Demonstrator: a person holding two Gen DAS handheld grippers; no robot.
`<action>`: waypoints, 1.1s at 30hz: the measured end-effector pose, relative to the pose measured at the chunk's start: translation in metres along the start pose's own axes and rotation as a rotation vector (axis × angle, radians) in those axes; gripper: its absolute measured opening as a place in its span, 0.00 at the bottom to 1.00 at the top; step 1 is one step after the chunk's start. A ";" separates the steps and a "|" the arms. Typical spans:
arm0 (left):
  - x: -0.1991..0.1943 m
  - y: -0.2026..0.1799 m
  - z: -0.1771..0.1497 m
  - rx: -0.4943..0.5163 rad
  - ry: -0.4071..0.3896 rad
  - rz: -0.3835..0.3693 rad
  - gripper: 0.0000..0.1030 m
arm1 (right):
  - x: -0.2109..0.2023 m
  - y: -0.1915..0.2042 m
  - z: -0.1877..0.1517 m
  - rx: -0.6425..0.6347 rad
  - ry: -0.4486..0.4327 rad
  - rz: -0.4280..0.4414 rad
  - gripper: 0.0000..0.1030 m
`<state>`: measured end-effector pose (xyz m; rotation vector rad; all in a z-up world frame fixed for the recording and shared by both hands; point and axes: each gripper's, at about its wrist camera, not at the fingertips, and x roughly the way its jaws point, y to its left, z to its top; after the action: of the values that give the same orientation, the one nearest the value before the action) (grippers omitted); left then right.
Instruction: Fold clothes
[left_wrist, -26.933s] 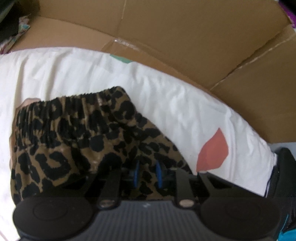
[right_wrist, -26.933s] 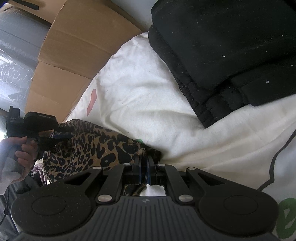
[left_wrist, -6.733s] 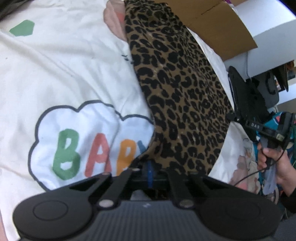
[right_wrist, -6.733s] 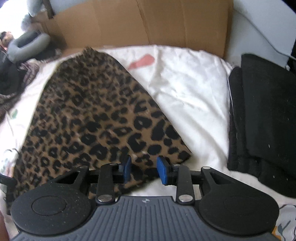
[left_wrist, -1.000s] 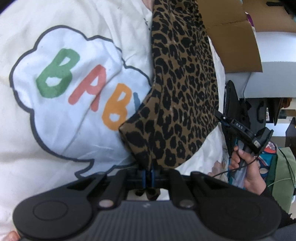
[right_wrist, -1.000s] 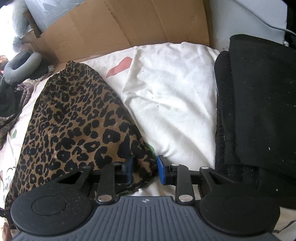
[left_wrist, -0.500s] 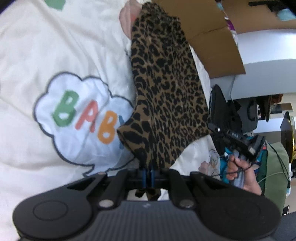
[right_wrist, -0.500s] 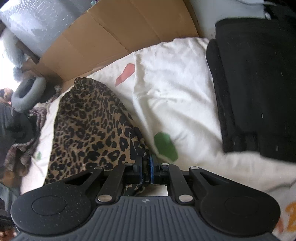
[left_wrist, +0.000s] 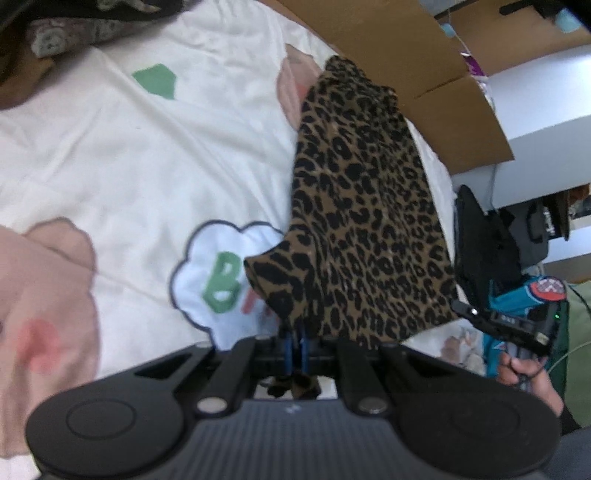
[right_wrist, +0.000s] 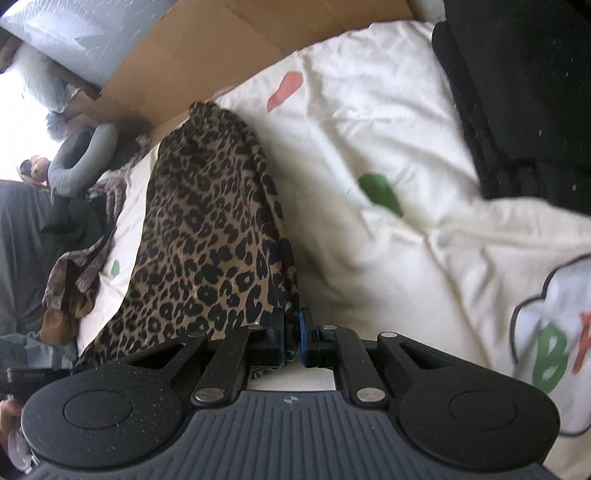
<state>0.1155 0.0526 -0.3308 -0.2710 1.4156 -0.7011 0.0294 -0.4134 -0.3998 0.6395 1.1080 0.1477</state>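
Near the BABY cloud (left_wrist: 221, 280) on the sheet (left_wrist: 147, 147), the right gripper (right_wrist: 291, 341) has just pinched the skirt's (left_wrist: 362, 221) hem corner; the left gripper (left_wrist: 295, 343) stays clamped on the other. Both corners now lifted, the hem looks ready to fold toward the cardboard (left_wrist: 406, 48).

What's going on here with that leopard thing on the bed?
A person is folding a leopard-print garment on a white blanket. The left tongs and the right tongs are each shut on a near corner, lifting that end while the far end lies flat. A black pile sits beside it.
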 end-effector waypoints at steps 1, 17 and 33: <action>-0.001 0.002 0.000 0.005 -0.001 0.012 0.05 | 0.000 0.002 -0.004 -0.001 0.007 0.002 0.05; 0.033 0.038 -0.005 -0.077 0.022 0.046 0.08 | 0.028 -0.003 -0.028 -0.047 0.058 -0.053 0.13; 0.037 0.068 -0.009 -0.209 -0.011 -0.092 0.21 | 0.046 -0.008 -0.008 -0.077 0.065 0.029 0.38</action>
<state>0.1256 0.0853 -0.4001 -0.5054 1.4747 -0.6250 0.0422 -0.3976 -0.4426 0.5850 1.1508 0.2365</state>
